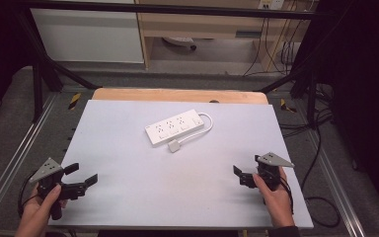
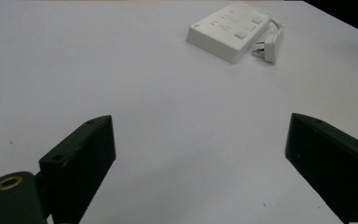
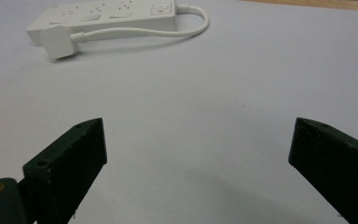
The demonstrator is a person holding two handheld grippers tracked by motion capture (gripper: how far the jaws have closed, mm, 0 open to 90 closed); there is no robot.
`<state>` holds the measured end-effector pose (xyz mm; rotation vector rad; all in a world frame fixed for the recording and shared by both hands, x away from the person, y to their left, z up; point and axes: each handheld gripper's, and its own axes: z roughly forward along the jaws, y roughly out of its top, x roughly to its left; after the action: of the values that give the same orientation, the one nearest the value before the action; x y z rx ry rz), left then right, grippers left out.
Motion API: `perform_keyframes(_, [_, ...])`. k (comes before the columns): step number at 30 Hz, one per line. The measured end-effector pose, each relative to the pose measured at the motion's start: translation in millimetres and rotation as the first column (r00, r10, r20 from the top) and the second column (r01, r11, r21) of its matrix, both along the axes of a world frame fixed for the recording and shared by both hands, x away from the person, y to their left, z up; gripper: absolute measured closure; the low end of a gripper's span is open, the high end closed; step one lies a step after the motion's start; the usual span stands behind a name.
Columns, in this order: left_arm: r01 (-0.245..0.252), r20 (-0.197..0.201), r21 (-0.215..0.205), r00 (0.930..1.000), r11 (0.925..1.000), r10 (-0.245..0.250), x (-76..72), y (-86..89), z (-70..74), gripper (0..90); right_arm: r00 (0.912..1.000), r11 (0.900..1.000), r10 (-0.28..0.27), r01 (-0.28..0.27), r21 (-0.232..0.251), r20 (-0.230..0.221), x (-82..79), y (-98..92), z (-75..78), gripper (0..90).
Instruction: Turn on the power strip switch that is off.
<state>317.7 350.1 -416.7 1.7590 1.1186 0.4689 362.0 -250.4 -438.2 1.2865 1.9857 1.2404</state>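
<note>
Jaws released, both grippers | white power strip (image 1: pixel 174 127) mid-table (image 1: pixel 128 197), untouched

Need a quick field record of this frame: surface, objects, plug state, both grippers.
surface: white tabletop
object: white power strip, lying flat, far centre of the table
plug: white plug on its own looped cord, lying unplugged beside the strip
left gripper: open, empty, near left corner
right gripper: open, empty, near right edge
contact: neither gripper touches the strip

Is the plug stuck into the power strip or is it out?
Out. The plug lies on the table beside the power strip, its cord looping back.
</note>
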Motion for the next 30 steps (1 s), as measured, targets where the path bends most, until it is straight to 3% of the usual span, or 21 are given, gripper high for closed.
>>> perform_keyframes(3, [-0.013, 0.011, -0.003, 0.9998, 0.9999, 0.013, -0.3, 2.0, 1.0, 8.7, 0.9999, 1.000, -0.006, 0.006, 0.010, 0.013, -0.8, 0.9, 2.6, 4.1])
perform_keyframes(9, [-0.004, 0.000, -0.005, 1.0000, 1.0000, 0.004, -0.1, -0.2, 0.3, 8.5, 1.0000, 0.999, 0.006, -0.007, 0.046, 0.007, -2.5, 4.5, 6.9, 3.8])
perform_keyframes(15, [-0.005, -0.016, -0.005, 0.9999, 1.0000, 0.005, 0.6, -0.6, -0.3, 6.8, 0.9994, 0.997, 0.012, -0.014, 0.071, 0.032, -4.1, 8.9, 18.9, 2.9])
perform_keyframes(21, [0.004, -0.010, -0.010, 0.9999, 0.9999, -0.004, -0.3, -0.8, -0.2, 6.7, 0.9968, 0.998, -0.023, 0.018, 0.061, 0.076, -2.5, 12.3, 32.0, 2.9])
perform_keyframes(25, [-0.005, -0.009, -0.030, 0.9999, 0.9995, 0.005, 2.8, -1.4, 0.5, 7.0, 0.9959, 0.999, 0.010, -0.014, 0.044, 0.090, 5.0, 18.1, 40.8, 4.0])
perform_keyframes(30, [0.004, -0.008, -0.023, 1.0000, 0.9997, -0.004, 2.8, -2.8, 0.4, 7.0, 0.9950, 0.998, 0.029, -0.034, 0.046, 0.096, 15.8, 22.8, 49.6, 4.3])
